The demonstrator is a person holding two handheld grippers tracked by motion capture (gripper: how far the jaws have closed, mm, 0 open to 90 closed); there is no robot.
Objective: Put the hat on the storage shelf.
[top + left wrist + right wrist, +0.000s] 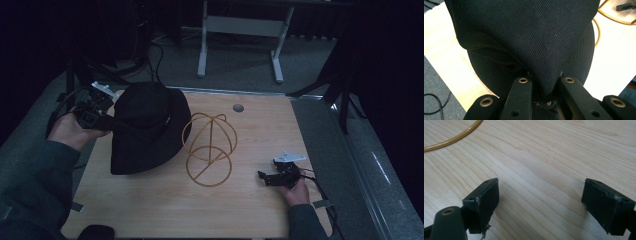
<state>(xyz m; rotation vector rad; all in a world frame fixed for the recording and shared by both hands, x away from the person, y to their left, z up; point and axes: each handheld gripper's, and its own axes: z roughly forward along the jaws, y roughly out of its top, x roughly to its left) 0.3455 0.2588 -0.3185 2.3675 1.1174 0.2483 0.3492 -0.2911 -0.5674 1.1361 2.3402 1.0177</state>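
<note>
A black bucket hat (147,125) lies on the left half of the wooden table (250,205), beside a yellow wire hat stand (209,150) at the middle. My left gripper (114,122) comes in from the left and is shut on the hat's brim. In the left gripper view the dark cloth (529,37) is pinched between the jaws of the left gripper (544,86), with the yellow stand (597,32) behind it. My right gripper (265,177) rests low at the table's right front, open. In the right gripper view, bare wood lies between the spread jaws of the right gripper (540,197), and part of the stand's ring (456,137) is at the top left.
A small dark round spot (238,107) sits near the table's far edge. Behind the table stands a white-legged frame (202,50), with cables (152,57) on the grey floor. Black stand legs (342,100) rise at the right.
</note>
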